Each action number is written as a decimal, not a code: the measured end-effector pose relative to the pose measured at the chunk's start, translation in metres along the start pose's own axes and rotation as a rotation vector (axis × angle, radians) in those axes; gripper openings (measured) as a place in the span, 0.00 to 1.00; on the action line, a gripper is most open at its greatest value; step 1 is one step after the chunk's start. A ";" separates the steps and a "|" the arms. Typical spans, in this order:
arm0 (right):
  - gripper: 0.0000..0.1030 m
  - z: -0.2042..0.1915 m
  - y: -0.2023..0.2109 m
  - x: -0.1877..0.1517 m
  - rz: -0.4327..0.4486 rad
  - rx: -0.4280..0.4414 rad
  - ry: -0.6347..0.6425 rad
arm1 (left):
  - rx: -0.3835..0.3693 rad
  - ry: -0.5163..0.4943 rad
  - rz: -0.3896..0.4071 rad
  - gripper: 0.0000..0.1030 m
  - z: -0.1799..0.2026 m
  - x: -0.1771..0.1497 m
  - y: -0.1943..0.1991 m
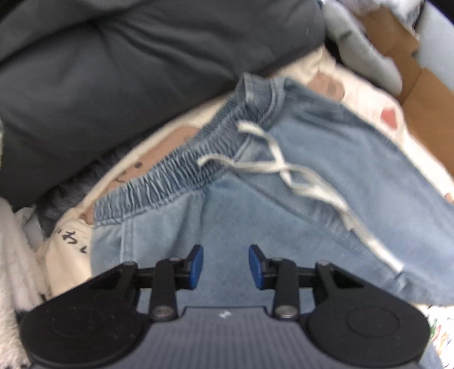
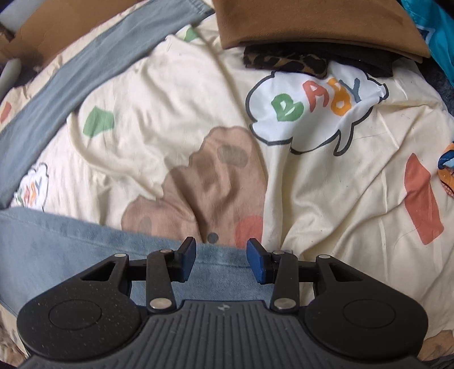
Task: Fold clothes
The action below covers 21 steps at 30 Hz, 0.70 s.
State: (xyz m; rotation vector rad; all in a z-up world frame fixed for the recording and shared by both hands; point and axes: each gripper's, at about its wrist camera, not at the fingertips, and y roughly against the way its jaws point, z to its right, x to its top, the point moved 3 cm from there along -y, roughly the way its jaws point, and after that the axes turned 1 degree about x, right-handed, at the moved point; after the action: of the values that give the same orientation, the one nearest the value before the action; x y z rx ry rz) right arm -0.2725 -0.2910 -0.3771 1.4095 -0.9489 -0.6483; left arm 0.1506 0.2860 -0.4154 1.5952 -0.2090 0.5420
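Left wrist view: the left hand-held gripper (image 1: 226, 266) hangs over pale blue denim shorts (image 1: 283, 215), its blue pads standing apart with nothing pinched between them. The shorts lie ahead of and under it, the gathered waistband (image 1: 181, 170) angled up to the right and a white drawstring (image 1: 298, 181) trailing across the cloth to the right. Beyond the waistband lies a dark grey blanket (image 1: 142, 56). In the right wrist view the right hand-held gripper (image 2: 221, 259) is also parted and empty, poised above the edge of the shorts (image 2: 71, 241), which spread to its left. Ahead of it stretches a cream printed bedsheet (image 2: 170, 99), with folded brown cloth (image 2: 312, 22) far ahead.
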 end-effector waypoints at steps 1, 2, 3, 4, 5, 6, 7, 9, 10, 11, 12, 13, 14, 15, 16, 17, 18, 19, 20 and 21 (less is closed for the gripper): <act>0.45 0.000 -0.004 -0.001 -0.009 0.002 -0.009 | 0.014 0.009 -0.011 0.36 -0.003 -0.002 -0.006; 0.45 0.000 -0.008 -0.002 -0.021 0.002 -0.013 | 0.030 0.021 -0.021 0.36 -0.006 -0.004 -0.011; 0.45 0.000 -0.013 -0.003 -0.038 0.000 -0.012 | 0.049 0.037 -0.031 0.36 -0.011 -0.005 -0.017; 0.45 -0.001 -0.017 -0.005 -0.054 -0.004 -0.011 | 0.068 0.048 -0.039 0.35 -0.016 -0.006 -0.021; 0.45 -0.002 -0.022 -0.007 -0.070 -0.012 -0.009 | 0.077 0.053 -0.042 0.34 -0.021 -0.007 -0.025; 0.45 -0.003 -0.025 -0.008 -0.085 -0.016 -0.010 | 0.084 0.057 -0.045 0.29 -0.026 -0.009 -0.028; 0.45 -0.003 -0.028 -0.009 -0.096 -0.016 -0.017 | 0.084 0.054 -0.048 0.28 -0.030 -0.010 -0.031; 0.45 -0.005 -0.031 -0.011 -0.109 -0.019 -0.015 | 0.091 0.035 -0.045 0.22 -0.036 -0.012 -0.034; 0.45 -0.006 -0.032 -0.012 -0.113 -0.020 -0.008 | 0.099 0.024 -0.041 0.14 -0.039 -0.012 -0.034; 0.45 -0.006 -0.033 -0.012 -0.115 -0.022 -0.001 | 0.114 0.005 -0.041 0.10 -0.041 -0.011 -0.034; 0.45 -0.006 -0.034 -0.013 -0.117 -0.022 0.001 | 0.119 0.004 -0.043 0.03 -0.045 -0.010 -0.032; 0.45 -0.006 -0.034 -0.013 -0.119 -0.021 -0.002 | 0.121 0.008 -0.045 0.03 -0.048 -0.009 -0.030; 0.45 -0.005 -0.035 -0.013 -0.119 -0.018 -0.012 | 0.123 0.012 -0.047 0.03 -0.051 -0.008 -0.027; 0.45 -0.004 -0.035 -0.013 -0.120 -0.016 -0.026 | 0.125 0.016 -0.049 0.03 -0.055 -0.007 -0.025; 0.45 -0.003 -0.036 -0.013 -0.119 -0.013 -0.043 | 0.123 0.011 -0.046 0.03 -0.056 -0.006 -0.020; 0.45 -0.002 -0.036 -0.013 -0.118 -0.011 -0.057 | 0.119 0.001 -0.039 0.04 -0.056 -0.004 -0.015; 0.45 -0.002 -0.036 -0.013 -0.116 -0.008 -0.067 | 0.110 0.000 -0.031 0.07 -0.056 -0.003 -0.009; 0.45 -0.001 -0.036 -0.013 -0.113 -0.006 -0.076 | 0.101 0.001 -0.022 0.11 -0.055 -0.002 -0.003; 0.45 -0.001 -0.037 -0.013 -0.110 -0.004 -0.083 | 0.091 0.002 -0.014 0.13 -0.055 -0.001 0.003; 0.45 -0.001 -0.037 -0.014 -0.108 -0.003 -0.085 | 0.080 0.005 -0.009 0.19 -0.053 0.000 0.009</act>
State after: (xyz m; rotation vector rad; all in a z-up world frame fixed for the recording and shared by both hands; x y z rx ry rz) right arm -0.2730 -0.2819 -0.4152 1.4474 -0.9432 -0.7951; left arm 0.1354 0.3372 -0.4071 1.6714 -0.1779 0.5535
